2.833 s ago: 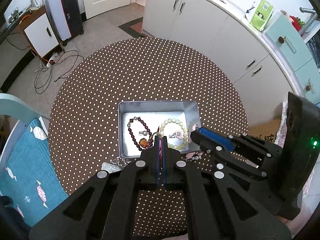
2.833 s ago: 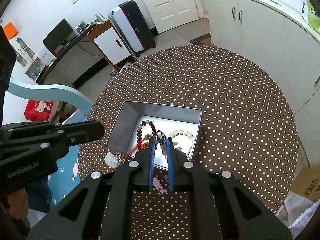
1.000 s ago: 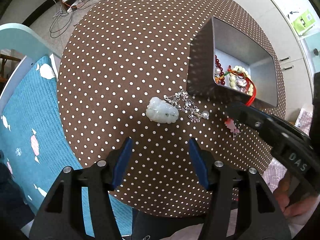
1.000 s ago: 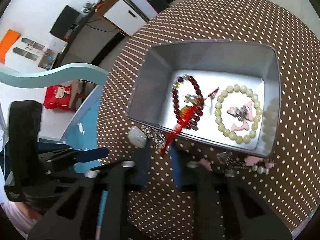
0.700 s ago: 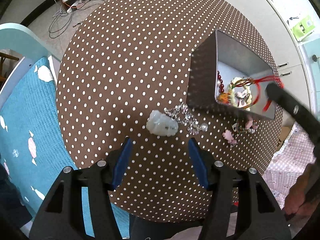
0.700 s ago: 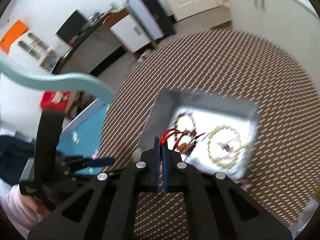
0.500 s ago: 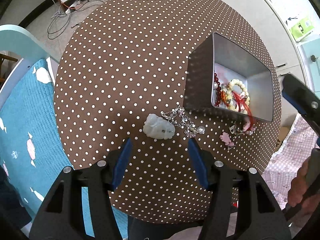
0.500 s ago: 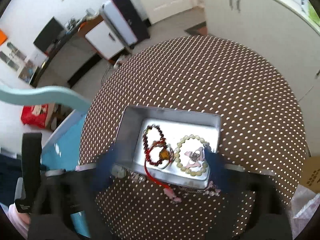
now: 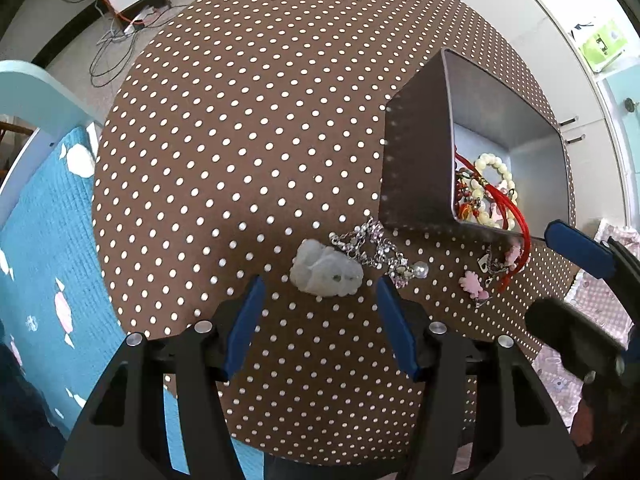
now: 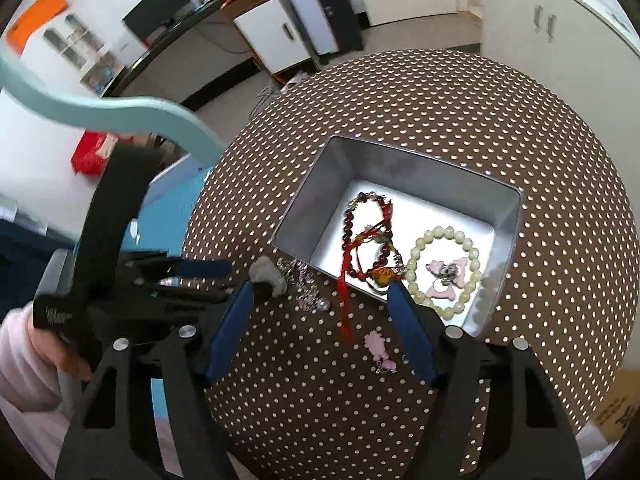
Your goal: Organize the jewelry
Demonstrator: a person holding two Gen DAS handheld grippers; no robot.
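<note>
While left gripper [image 9: 318, 314] hovers low with jaws wide, pale jade carving [image 9: 326, 273] lies on dotted tablecloth [image 9: 240, 140] just beyond fingertips: likely hard, smooth, slippery, chippable; grip across narrow middle. Silver chain [image 9: 376, 250] touching it: limp, tangly. Right gripper [image 10: 320, 320] also spread wide, empty, above red cord [image 10: 344, 300] draped over metal box [image 10: 320, 204] rim.

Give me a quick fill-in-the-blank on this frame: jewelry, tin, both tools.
1. The pale bead bracelet lies inside the metal ____.
2. The red cord hangs over the tin wall, its free end on the ____.
3. The white stone pendant sits just ahead of the open ____ tool.
4. The right tool is ____ and holds nothing.

Missing words: tin; table; left; open
</note>
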